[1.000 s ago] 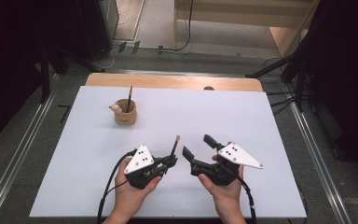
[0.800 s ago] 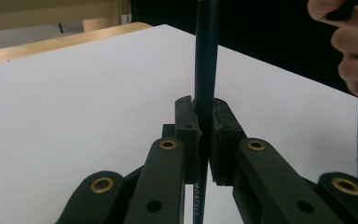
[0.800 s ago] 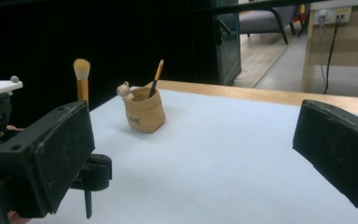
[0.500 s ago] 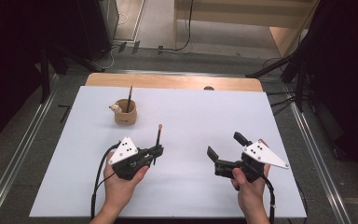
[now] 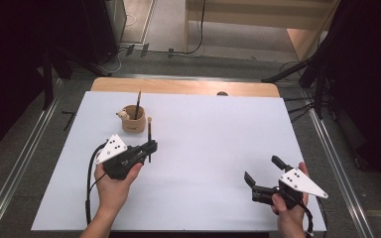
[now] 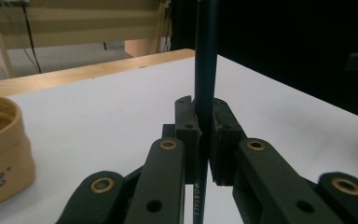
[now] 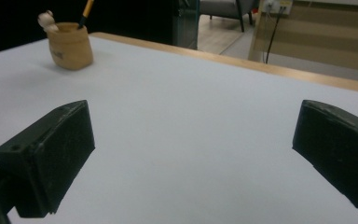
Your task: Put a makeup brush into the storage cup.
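White table [image 5: 208, 163], left tongs [image 5: 151, 147] clamping dark pencil [image 5: 149, 139], right tongs [image 5: 264, 174] spread

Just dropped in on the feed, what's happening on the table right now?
A person works at a white table with a gripper in each hand. The left gripper is shut on a dark pencil, held upright just in front of a tan pen holder that already has another pencil standing in it. The right gripper is near the table's front right corner; its jaws have just been opening and now stand wide with nothing between them.
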A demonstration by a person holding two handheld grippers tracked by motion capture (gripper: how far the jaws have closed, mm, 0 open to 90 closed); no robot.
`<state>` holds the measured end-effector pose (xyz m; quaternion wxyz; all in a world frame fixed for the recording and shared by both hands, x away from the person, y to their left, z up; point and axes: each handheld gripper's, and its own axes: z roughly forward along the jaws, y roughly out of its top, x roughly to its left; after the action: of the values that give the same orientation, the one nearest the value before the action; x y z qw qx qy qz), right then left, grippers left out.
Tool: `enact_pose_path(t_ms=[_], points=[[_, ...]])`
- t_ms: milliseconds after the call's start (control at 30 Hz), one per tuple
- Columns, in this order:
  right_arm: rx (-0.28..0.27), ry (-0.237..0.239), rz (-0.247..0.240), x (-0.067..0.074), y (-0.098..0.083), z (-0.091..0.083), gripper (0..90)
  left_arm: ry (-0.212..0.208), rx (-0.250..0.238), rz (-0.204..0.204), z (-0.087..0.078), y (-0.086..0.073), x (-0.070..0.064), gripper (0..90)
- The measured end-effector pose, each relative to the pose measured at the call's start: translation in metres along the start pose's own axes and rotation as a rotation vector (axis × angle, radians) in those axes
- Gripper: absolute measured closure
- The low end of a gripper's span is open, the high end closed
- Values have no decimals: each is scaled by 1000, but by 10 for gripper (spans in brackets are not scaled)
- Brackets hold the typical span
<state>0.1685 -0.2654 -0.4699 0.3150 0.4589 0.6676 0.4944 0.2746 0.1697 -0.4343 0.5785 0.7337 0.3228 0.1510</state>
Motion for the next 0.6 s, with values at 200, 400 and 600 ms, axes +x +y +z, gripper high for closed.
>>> enact_pose_path(t_ms=[200, 400, 600], points=[[11, -34, 33, -22, -15, -14, 0, 25, -28, -20, 0, 9, 13, 848], [27, -60, 31, -41, -30, -27, 0, 51, -46, -38, 0, 18, 26, 848], [56, -70, 35, -52, -43, -34, 0, 95, -61, -50, 1, 23, 39, 847]])
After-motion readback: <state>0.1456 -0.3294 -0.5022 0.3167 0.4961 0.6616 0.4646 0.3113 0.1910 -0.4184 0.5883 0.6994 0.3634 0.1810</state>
